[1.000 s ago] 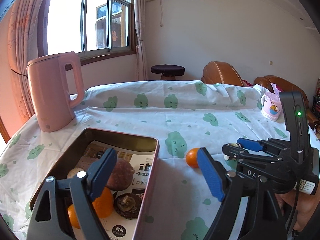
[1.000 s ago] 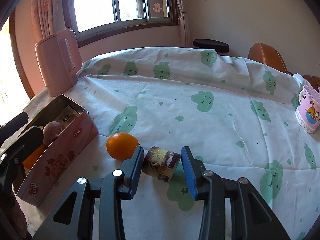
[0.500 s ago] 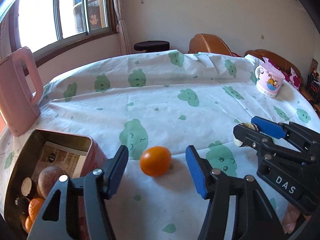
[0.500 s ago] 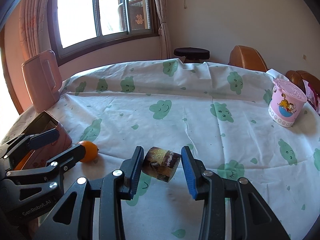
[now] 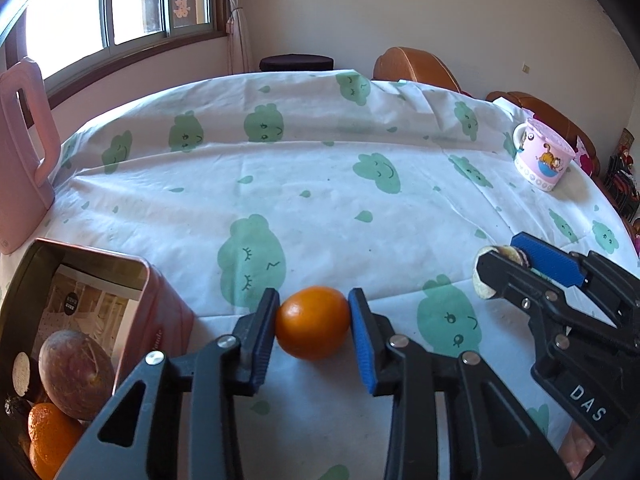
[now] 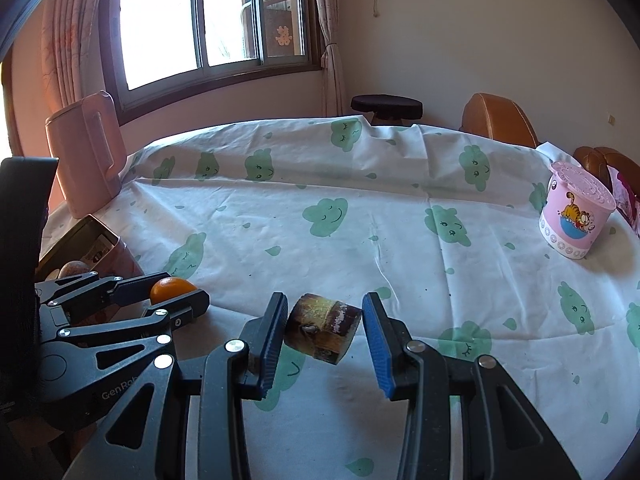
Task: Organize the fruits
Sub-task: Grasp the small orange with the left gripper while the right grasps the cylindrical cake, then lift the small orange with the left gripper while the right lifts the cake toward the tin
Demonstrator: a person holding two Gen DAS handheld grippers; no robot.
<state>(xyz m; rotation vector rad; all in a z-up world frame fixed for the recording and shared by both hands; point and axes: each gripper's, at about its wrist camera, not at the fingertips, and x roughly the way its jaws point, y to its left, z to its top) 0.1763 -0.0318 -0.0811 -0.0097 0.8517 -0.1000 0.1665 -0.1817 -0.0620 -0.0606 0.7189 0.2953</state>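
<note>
Left hand-held gripper (image 5: 312, 330) has just been closing and now pinches the orange (image 5: 313, 322) on the worktop (image 5: 320, 168); the right one (image 6: 324, 332) grips a brown chunk, perhaps sugarcane (image 6: 323, 328). Several fruits already lie in the tin (image 5: 160, 312); these two remain.

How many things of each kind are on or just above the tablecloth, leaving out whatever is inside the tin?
orange: 1
brown cut chunk: 1
pink tin: 1
pink kettle: 1
pink mug: 1
Total: 5
</note>
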